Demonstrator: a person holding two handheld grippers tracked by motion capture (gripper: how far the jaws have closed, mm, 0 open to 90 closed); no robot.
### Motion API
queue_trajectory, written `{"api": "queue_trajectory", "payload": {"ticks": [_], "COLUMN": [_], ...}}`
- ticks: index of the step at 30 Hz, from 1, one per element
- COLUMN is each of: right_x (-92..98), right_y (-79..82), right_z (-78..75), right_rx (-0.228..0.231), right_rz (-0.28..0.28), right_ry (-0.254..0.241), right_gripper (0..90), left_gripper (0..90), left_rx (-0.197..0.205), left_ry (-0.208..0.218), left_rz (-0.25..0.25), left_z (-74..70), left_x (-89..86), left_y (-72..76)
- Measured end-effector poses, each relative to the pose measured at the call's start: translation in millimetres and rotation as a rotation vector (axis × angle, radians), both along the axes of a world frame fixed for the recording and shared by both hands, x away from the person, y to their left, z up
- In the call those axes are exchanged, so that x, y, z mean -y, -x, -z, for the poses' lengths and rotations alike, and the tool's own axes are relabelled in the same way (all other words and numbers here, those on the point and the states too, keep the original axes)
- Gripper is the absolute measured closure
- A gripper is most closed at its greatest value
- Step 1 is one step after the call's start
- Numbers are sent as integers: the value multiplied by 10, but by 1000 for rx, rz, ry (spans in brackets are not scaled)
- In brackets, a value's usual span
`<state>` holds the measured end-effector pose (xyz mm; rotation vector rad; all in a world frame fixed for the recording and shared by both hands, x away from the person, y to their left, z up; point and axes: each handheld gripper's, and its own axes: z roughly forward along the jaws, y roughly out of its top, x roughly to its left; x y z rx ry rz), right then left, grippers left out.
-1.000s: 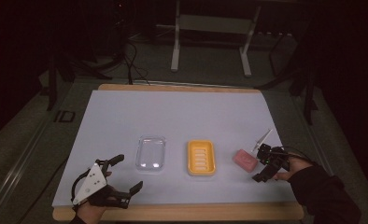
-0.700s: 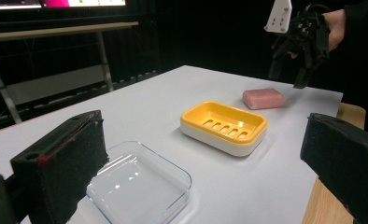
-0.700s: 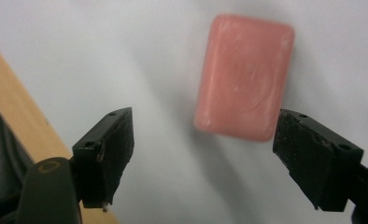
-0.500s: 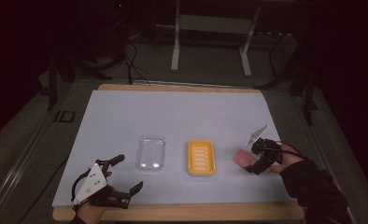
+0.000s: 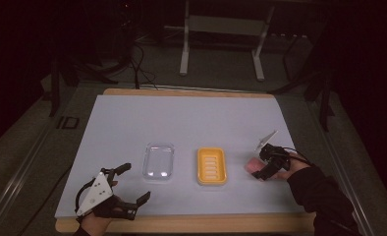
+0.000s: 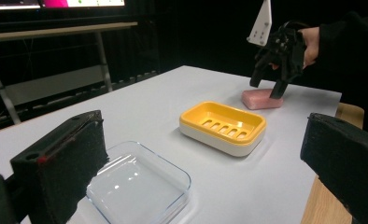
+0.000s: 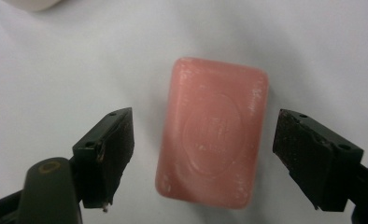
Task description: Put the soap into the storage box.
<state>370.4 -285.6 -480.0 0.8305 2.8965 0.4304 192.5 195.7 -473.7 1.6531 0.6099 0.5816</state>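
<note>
1. A dark room surrounds a pale counter (image 5: 181, 123) with a wooden front edge; on it, in a row, lie a clear glass dish (image 5: 158, 161), a yellow soap tray (image 5: 211, 165) and a pink soap bar (image 7: 212, 156)
2. The soap bar lies flat on the counter, well apart from the yellow soap tray on its right as the high view shows it
3. The right gripper (image 5: 263, 168) hangs over the bar, its jaws apart on either long side with a gap at each pad; they have just been closing somewhat, but nothing is pinched yet
4. To grasp well, I would lower until the pads sit level with the bar's sides, keep it centred between them, then close squarely; soap is likely slick, so a skewed pinch may squirt it out
5. The left gripper (image 5: 125, 189) rests near the counter's front edge with jaws wide open and empty, the glass dish just ahead; it seems best left idle
</note>
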Motion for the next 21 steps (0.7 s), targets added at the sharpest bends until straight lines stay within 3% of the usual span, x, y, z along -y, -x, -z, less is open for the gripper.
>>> {"api": "queue_trajectory", "payload": {"ticks": [10, 15, 21], "right_x": [4, -10, -44], "right_y": [-56, -77, -95], "right_z": [164, 198, 205], "right_rx": [-28, -43, -51], "right_rz": [17, 21, 3], "right_ry": [24, 34, 64], "right_gripper": [259, 342, 352], "left_gripper": [6, 7, 6], "left_rx": [-2, -2, -3], "left_ry": [-1, -2, -12], "left_rz": [0, 1, 2], "left_z": [1, 2, 5], "left_x": [4, 5, 9], "left_y": [-1, 0, -1]}}
